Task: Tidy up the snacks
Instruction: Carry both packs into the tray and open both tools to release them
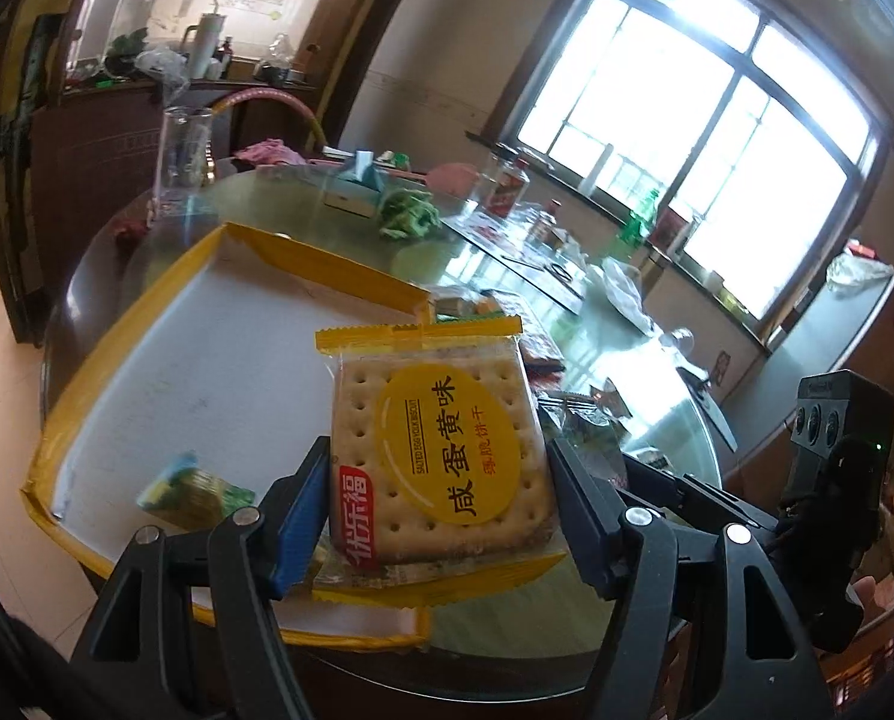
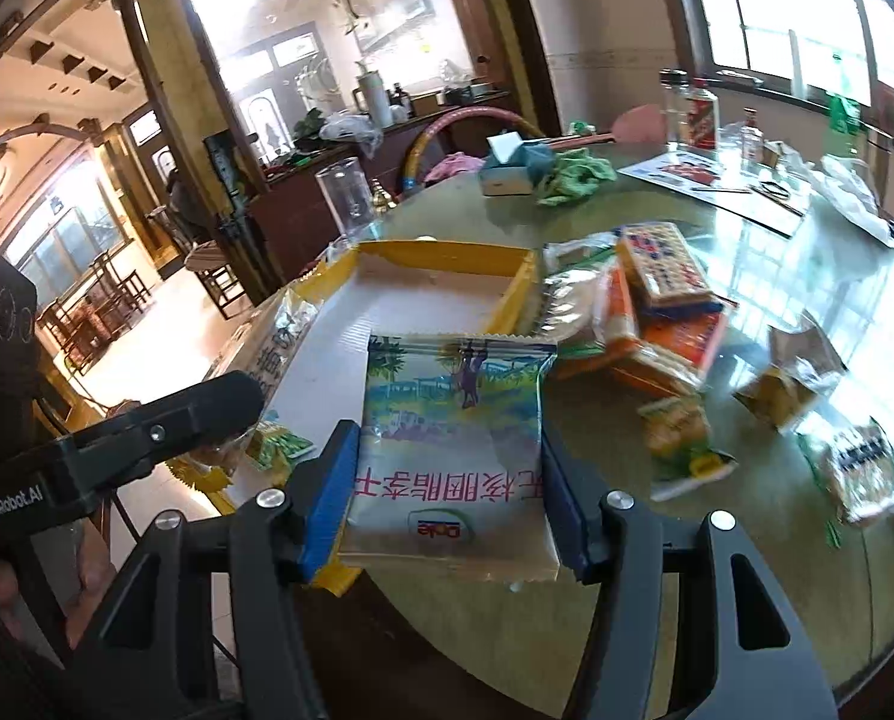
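Note:
My left gripper [image 1: 438, 480] is shut on a yellow-labelled cracker packet [image 1: 441, 450], held above the near right corner of the yellow-rimmed white tray [image 1: 207, 360]. A small green snack packet [image 1: 192, 489] lies in the tray near its front edge. My right gripper [image 2: 447, 480] is shut on a white Dole dried-fruit packet [image 2: 453, 438], held over the tray [image 2: 441, 300] and the table's near edge. A pile of snack packets [image 2: 657, 312] lies on the glass table just right of the tray. The left gripper's body [image 2: 117, 438] shows at the left of the right wrist view.
A tall clear glass [image 2: 348, 198] stands behind the tray. Further back lie a tissue box [image 2: 510, 165], a green cloth [image 2: 573, 177], bottles [image 2: 696, 111] and papers. Loose packets [image 2: 861, 468] sit on the round glass table [image 2: 747, 570] at the right. The right gripper's body [image 1: 837, 480] is beside my left.

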Demonstrator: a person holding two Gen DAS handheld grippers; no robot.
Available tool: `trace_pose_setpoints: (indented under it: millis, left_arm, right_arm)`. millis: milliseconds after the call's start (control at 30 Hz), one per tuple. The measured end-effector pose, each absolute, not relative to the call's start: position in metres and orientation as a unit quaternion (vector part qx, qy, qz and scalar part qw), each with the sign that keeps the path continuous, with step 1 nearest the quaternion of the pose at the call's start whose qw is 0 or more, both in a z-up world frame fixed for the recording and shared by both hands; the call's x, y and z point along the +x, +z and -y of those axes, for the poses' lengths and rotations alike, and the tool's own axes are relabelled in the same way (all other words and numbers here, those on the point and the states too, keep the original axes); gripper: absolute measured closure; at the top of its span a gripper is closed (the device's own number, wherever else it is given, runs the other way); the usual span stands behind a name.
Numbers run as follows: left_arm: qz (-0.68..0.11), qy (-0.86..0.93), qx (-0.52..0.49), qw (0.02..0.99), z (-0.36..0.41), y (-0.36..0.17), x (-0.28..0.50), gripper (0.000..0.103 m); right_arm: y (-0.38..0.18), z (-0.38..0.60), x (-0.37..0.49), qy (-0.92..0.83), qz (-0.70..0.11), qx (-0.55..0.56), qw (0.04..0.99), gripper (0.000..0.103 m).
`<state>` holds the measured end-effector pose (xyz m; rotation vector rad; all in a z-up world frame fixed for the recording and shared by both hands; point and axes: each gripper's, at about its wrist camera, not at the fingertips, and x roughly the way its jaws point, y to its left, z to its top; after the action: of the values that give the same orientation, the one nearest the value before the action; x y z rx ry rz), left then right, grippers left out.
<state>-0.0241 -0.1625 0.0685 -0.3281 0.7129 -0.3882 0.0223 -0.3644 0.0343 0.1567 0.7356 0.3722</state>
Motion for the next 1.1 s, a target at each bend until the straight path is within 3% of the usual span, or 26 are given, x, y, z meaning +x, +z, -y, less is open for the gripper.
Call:
trace_pose_setpoints:
  millis: [500, 1100]
  left_arm:
    - [-0.343, -0.104, -0.207, 0.911, 0.063, 0.059, 0.021, 0.034]
    - [-0.45, -0.08, -0.063, 0.887, 0.087, -0.005, 0.066, 0.033]
  right_arm:
    - [0.03, 0.309, 0.07, 0.229, -0.381, 0.066, 0.893, 0.044]
    - [-0.025, 0.239, 0.108, 0.211, -0.448, -0.034, 0.868, 0.042]
